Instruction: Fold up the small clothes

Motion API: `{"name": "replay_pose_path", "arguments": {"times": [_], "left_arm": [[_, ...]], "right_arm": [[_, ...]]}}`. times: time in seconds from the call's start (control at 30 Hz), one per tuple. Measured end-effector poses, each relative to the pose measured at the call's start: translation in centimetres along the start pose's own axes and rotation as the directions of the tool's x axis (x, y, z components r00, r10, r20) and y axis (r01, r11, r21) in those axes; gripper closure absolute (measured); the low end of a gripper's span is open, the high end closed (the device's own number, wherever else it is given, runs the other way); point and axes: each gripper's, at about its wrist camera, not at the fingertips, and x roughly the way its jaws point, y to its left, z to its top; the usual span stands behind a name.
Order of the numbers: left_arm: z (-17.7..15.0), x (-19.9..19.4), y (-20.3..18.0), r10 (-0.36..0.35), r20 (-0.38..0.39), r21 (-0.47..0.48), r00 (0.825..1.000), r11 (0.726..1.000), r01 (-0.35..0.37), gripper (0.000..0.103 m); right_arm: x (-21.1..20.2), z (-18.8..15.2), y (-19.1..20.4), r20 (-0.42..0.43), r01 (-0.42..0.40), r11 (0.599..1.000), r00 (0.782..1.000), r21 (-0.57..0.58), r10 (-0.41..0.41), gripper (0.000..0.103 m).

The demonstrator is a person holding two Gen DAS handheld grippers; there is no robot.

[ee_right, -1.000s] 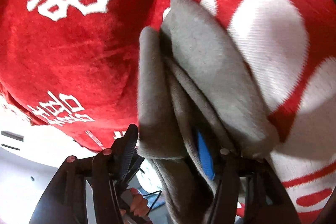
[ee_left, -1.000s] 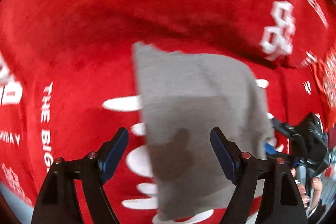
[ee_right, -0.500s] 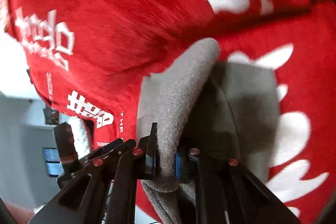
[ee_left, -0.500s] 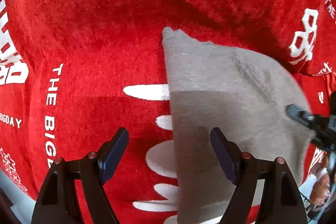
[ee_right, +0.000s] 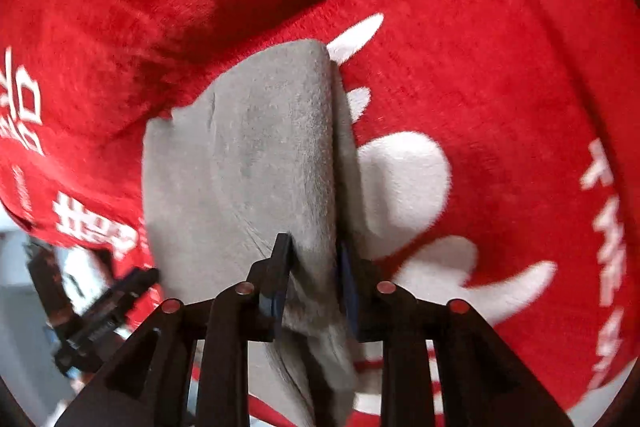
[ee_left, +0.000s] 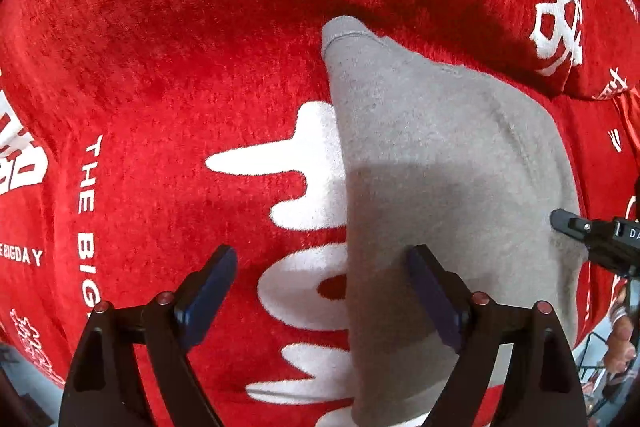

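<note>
A small grey fleece garment (ee_left: 440, 155) lies folded on a red blanket (ee_left: 160, 67). My left gripper (ee_left: 320, 259) hovers straight above its left edge. Its jaws are opening wide and nothing is gripped between them. In the right wrist view the grey garment (ee_right: 248, 155) rises as a thick fold into my right gripper (ee_right: 314, 267). Those jaws are opening, and the fold still fills the gap and touches both pads. A fingertip of the right gripper (ee_left: 560, 217) shows at the garment's right edge in the left wrist view.
The red blanket (ee_right: 500, 67) carries white lettering and shapes and covers the whole surface, with a raised fold (ee_left: 552, 27) at the back right. The left gripper (ee_right: 112, 295) shows blurred at the lower left. A person's hand (ee_left: 620, 339) is at the right edge.
The right gripper closed tight on the garment's fold, then rose, rolled and widened a little. The garment's shape on the blanket shifted to the right. The left jaws opened slightly wider.
</note>
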Motion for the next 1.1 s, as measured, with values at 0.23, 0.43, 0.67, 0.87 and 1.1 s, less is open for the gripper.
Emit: {"name": "replay_pose_path", "arguments": {"times": [0.23,0.43,0.67,0.87,1.1], "left_arm": [[-1.0,-2.0,1.0,0.003,-0.029,0.017,1.0,1.0,-0.003,0.014],[-5.0,1.3,0.5,0.054,-0.125,0.035,0.991,0.998,-0.05,0.014],[-5.8,1.5,1.3,0.041,-0.119,0.007,0.992,0.999,-0.04,0.014],[-6.3,1.4,1.3,0.035,-0.102,0.027,0.994,0.999,-0.033,0.014],[-7.2,0.2,2.1,0.037,-0.098,0.036,0.994,0.999,-0.033,0.014]], "right_arm": [[-2.5,-3.1,1.8,-0.039,-0.068,0.996,0.997,-0.058,0.066,0.074],[-2.3,-5.7,4.6,-0.06,0.014,0.983,0.998,-0.182,-0.026,0.074],[-0.6,-7.1,3.8,-0.079,0.137,0.969,0.985,-0.205,-0.156,0.074],[1.4,-8.2,0.5,-0.098,0.152,0.985,0.982,-0.087,-0.16,0.074],[-0.3,-9.1,-1.0,-0.072,0.181,0.982,0.982,0.045,-0.177,0.069]]}}
